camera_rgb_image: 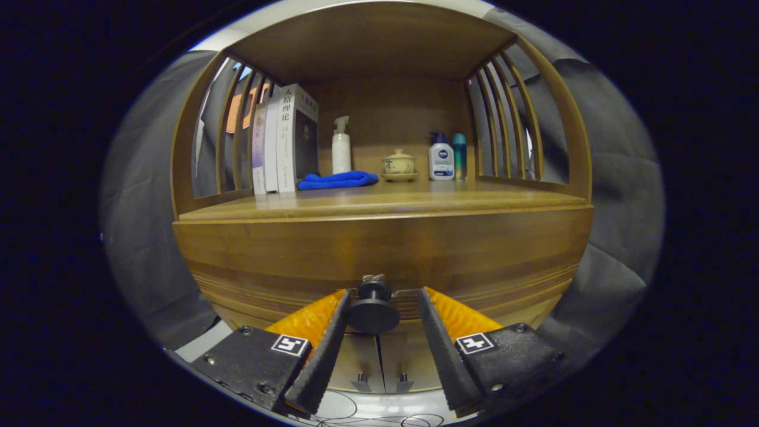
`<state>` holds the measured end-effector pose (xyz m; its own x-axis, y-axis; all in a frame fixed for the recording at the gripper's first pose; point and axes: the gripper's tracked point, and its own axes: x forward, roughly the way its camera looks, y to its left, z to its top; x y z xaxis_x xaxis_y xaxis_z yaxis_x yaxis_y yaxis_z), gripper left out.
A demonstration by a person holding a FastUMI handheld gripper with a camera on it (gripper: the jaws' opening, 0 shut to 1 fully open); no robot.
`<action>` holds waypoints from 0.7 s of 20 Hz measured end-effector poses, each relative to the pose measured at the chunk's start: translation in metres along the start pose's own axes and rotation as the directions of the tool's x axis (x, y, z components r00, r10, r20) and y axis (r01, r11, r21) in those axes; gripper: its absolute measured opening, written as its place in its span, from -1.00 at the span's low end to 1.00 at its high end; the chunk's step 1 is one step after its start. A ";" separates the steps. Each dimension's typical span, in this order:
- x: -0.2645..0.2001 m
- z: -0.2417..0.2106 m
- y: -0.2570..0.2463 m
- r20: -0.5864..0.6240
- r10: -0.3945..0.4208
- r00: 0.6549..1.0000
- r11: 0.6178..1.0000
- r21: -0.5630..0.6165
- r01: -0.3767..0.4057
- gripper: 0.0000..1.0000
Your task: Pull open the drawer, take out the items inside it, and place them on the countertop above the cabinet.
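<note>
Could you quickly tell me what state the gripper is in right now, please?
Gripper: open, fingers either side of the drawer knob, not pressing on it, holding nothing.

1. A brown wooden cabinet [379, 249] fills the middle, its plain front panel running from 9 to 3 o'clock.
2. Above it sits an open shelf bay [385, 198] with a wooden back wall and a wooden roof at 12 o'clock.
3. Curved wooden slats [234, 130] close the bay's side at 10 o'clock; matching slats [510, 124] stand at 2 o'clock.
4. Grey cloth wall [616, 196] hangs behind the cabinet at 3 o'clock and again at 9 o'clock.
5. Low at 6 o'clock, two cabinet doors [379, 359] meet, each with a small handle.
6. Pale glossy floor [379, 409] shows at 6 o'clock.
7. Light is dim and warm, brightest on the shelf board.
</note>
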<state>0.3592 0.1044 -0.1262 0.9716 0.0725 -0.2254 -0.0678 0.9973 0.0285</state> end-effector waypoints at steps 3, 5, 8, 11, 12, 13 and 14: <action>0.005 -0.002 0.006 0.002 0.006 1.000 1.000 0.023 -0.006 0.17; 0.006 0.000 0.004 0.003 0.001 1.000 0.999 0.032 -0.001 -0.05; 0.002 -0.002 0.005 -0.022 0.005 1.000 0.999 0.053 -0.004 -0.14; 0.000 -0.002 0.003 -0.036 0.003 0.999 0.999 0.033 -0.002 -0.22; -0.001 -0.003 0.004 -0.041 0.002 0.999 0.999 0.035 0.000 -0.24; -0.004 -0.003 0.004 -0.045 0.004 0.999 0.999 0.039 -0.002 -0.25; -0.008 -0.005 0.005 -0.048 0.007 0.999 0.999 0.040 -0.005 -0.25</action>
<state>0.3498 0.1086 -0.1291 0.9589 0.0804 -0.2720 -0.0638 0.9956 0.0690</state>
